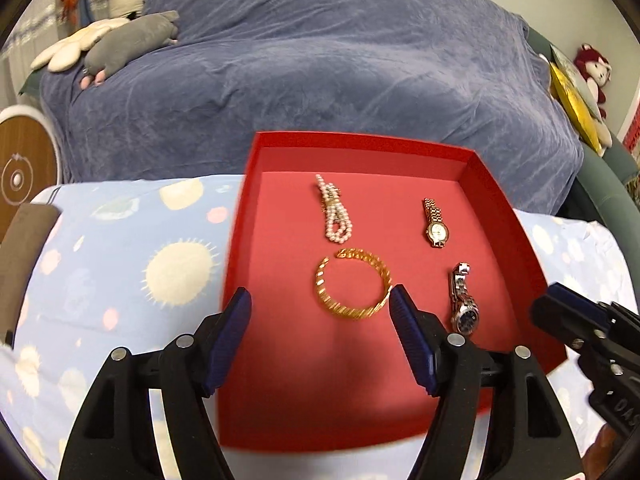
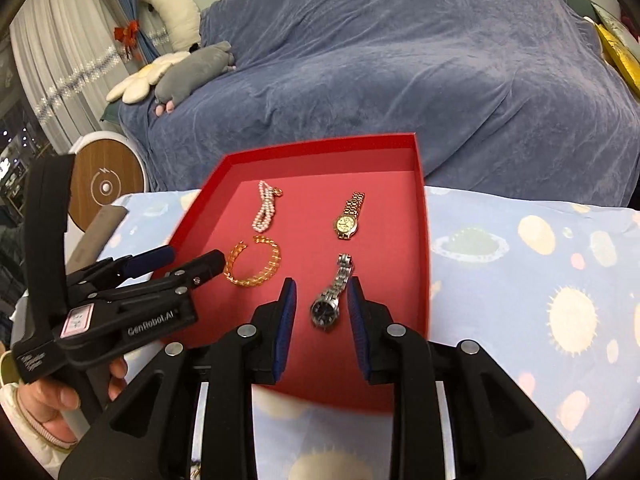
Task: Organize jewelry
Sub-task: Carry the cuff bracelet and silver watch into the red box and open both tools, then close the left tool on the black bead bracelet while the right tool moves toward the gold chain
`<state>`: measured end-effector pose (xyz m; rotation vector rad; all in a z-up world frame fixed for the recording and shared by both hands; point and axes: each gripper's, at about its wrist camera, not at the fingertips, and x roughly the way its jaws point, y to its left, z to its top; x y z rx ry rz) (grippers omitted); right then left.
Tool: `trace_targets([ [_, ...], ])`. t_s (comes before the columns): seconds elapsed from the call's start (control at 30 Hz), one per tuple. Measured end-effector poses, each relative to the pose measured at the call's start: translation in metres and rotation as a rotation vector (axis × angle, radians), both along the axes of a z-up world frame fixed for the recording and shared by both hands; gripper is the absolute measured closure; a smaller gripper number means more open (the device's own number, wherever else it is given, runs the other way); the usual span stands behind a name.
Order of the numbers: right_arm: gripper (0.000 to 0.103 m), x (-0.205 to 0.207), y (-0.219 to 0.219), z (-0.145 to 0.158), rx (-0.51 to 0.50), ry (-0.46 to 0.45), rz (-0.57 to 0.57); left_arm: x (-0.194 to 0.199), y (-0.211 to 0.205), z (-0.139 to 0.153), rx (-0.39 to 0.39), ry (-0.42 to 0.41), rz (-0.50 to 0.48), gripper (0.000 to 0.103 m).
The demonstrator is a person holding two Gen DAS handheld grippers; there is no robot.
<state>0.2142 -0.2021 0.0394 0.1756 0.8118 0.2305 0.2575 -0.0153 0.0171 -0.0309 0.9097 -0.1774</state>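
Inside the red tray (image 1: pixel 256 208) lie four pieces, none touching: a pearl bracelet (image 1: pixel 334 210) at far left, a gold watch (image 1: pixel 435 222) at far right, a gold bangle (image 1: pixel 354 284) near left, a silver watch (image 2: pixel 331 294) near right; the left gripper (image 1: pixel 320 312) hovers with fingers wide apart around the bangle; the right gripper (image 2: pixel 322 304) brackets the silver watch, fingers parted and holding nothing; the tray rests on a planet-print cloth (image 2: pixel 520 264).

left gripper (image 2: pixel 192 259): black, blue pads, "GenRobot.AI" | hand (image 2: pixel 60 394): bare skin
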Motion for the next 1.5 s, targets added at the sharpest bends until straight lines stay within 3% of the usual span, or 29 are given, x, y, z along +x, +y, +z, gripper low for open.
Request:
trace_targets([
  [0.13, 0.063, -0.056, -0.009, 0.020, -0.005, -0.018, -0.011, -0.035, 0.020, 0.014, -0.016, 0.000, 0.036, 0.035],
  [0.37, 0.063, -0.143, -0.013, 0.019, -0.036, -0.014, -0.012, -0.111, 0.043, 0.016, -0.014, 0.008, 0.071, 0.035],
  [0.6, 0.062, -0.193, -0.015, -0.003, -0.038, -0.003, -0.028, -0.173, 0.046, 0.001, -0.002, 0.002, 0.087, 0.034],
  [0.77, 0.062, -0.198, -0.015, -0.022, -0.065, 0.026, -0.013, -0.198, 0.047, -0.016, 0.005, 0.003, 0.087, 0.034],
  [1.0, 0.062, -0.193, -0.012, -0.048, -0.081, 0.085, 0.007, -0.203, 0.028, -0.021, -0.001, -0.016, -0.001, 0.034],
  [1.2, 0.062, -0.188, -0.006, -0.053, -0.095, 0.090, 0.028, -0.201, 0.002, -0.040, 0.039, 0.012, -0.081, 0.034],
  [1.37, 0.062, -0.184, -0.004, -0.051, -0.079, 0.096, 0.036, -0.196, -0.006, -0.049, 0.048, 0.028, -0.084, 0.035],
  [1.5, 0.059, -0.181, -0.008, -0.050, -0.072, 0.096, 0.022, -0.192, -0.009, -0.053, 0.046, 0.030, -0.077, 0.050],
])
